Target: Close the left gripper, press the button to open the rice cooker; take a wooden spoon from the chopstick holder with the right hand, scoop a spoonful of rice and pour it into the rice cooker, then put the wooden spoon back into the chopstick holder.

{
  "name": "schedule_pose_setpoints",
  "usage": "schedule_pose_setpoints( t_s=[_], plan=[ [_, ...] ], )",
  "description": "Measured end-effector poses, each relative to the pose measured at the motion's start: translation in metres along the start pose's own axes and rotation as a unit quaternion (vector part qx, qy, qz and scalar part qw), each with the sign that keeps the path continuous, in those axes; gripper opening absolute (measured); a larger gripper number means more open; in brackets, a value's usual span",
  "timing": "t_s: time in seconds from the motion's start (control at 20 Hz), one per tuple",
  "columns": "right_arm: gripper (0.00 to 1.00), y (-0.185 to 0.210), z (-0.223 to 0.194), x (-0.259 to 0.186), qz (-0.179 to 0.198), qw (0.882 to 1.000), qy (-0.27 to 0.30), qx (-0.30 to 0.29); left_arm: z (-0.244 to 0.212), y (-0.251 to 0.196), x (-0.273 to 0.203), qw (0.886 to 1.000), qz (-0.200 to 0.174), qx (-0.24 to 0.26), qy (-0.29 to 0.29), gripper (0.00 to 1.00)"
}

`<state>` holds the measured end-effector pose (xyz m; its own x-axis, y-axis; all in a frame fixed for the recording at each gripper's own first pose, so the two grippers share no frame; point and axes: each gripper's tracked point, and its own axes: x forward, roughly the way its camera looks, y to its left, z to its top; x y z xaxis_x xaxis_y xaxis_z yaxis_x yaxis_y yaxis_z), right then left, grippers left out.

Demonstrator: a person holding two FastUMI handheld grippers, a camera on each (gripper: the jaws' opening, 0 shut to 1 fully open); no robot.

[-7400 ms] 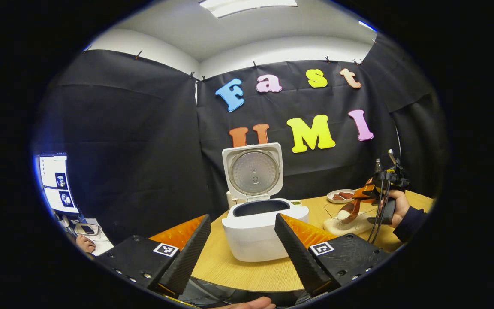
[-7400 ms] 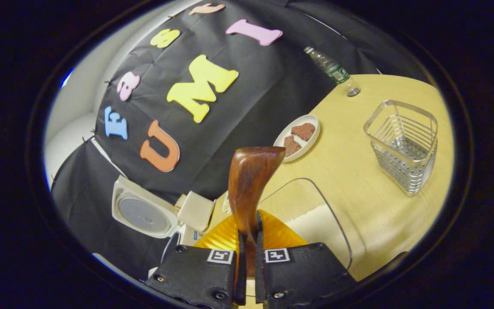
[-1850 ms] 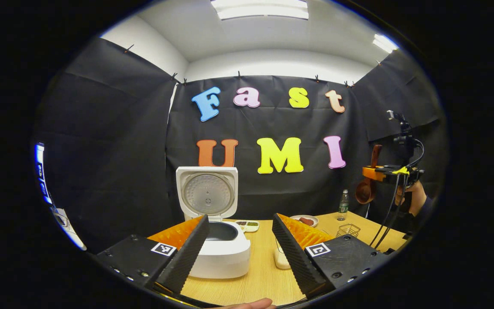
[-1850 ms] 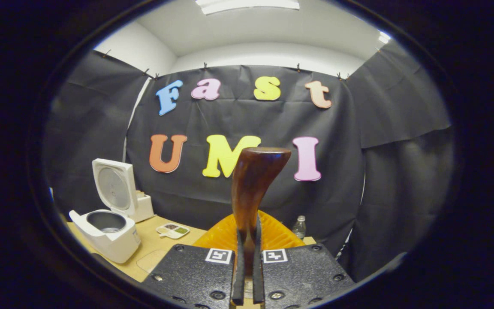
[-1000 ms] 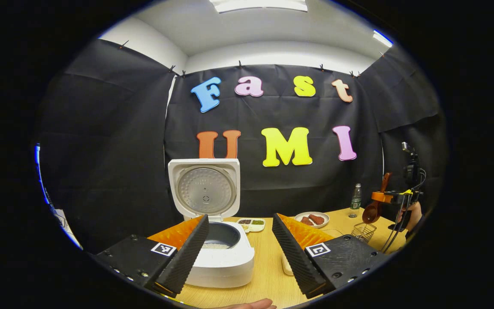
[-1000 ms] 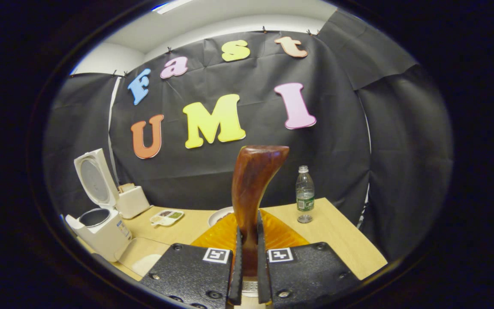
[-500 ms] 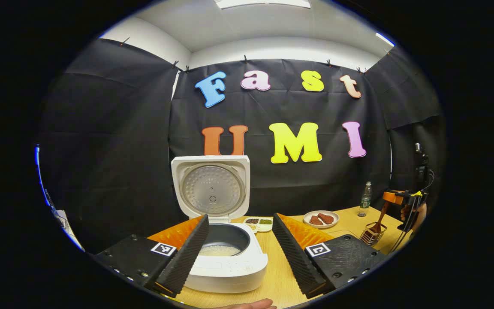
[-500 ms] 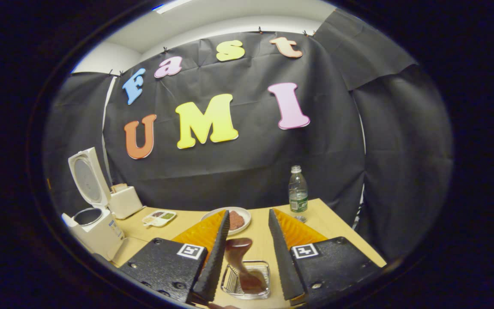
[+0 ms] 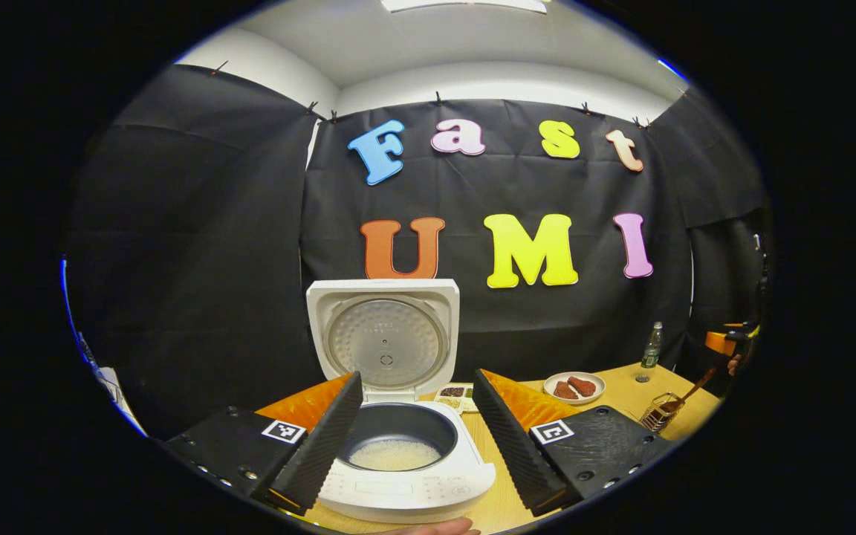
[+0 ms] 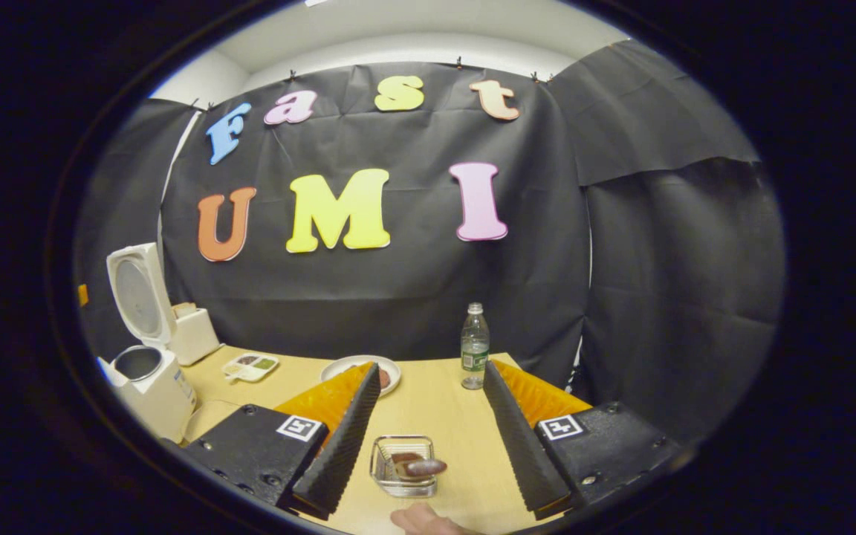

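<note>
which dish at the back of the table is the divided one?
The small tray nearest the rice cooker: squarish, split into compartments. The round plate beside it, toward the bottle, is undivided and holds brown pieces.

In the left gripper view the rice cooker (image 9: 398,475) has its front cut by the lower edge, and the right gripper (image 9: 733,345) sits half lost at the right rim. The plate (image 10: 350,369) near the desk's far edge is partly behind a finger.
</note>
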<state>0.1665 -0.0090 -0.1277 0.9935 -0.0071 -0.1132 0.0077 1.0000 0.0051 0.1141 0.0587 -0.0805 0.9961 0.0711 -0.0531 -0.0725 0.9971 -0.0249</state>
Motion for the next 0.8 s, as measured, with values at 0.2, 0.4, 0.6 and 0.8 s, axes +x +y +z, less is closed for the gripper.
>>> schedule_pose_setpoints(
  t_s=[0.2, 0.4, 0.6, 0.8],
  plan=[
    [0.91, 0.018, 0.015, -0.045, 0.017, 1.0, -0.012, -0.016, 0.027, 0.015, 0.019, 0.999, -0.003, -0.032, 0.003, 0.94],
    [0.91, 0.04, 0.031, -0.082, 0.035, 0.998, -0.043, -0.032, 0.059, 0.03, 0.047, 0.999, -0.009, -0.049, 0.007, 0.94],
    [0.89, 0.057, 0.042, -0.109, 0.057, 0.995, -0.079, -0.018, 0.09, 0.054, 0.082, 0.998, 0.006, -0.062, 0.005, 0.94],
    [0.92, 0.065, 0.041, -0.12, 0.072, 0.993, -0.091, -0.003, 0.112, 0.084, 0.125, 0.997, 0.032, -0.069, 0.0, 0.94]
  ],
)
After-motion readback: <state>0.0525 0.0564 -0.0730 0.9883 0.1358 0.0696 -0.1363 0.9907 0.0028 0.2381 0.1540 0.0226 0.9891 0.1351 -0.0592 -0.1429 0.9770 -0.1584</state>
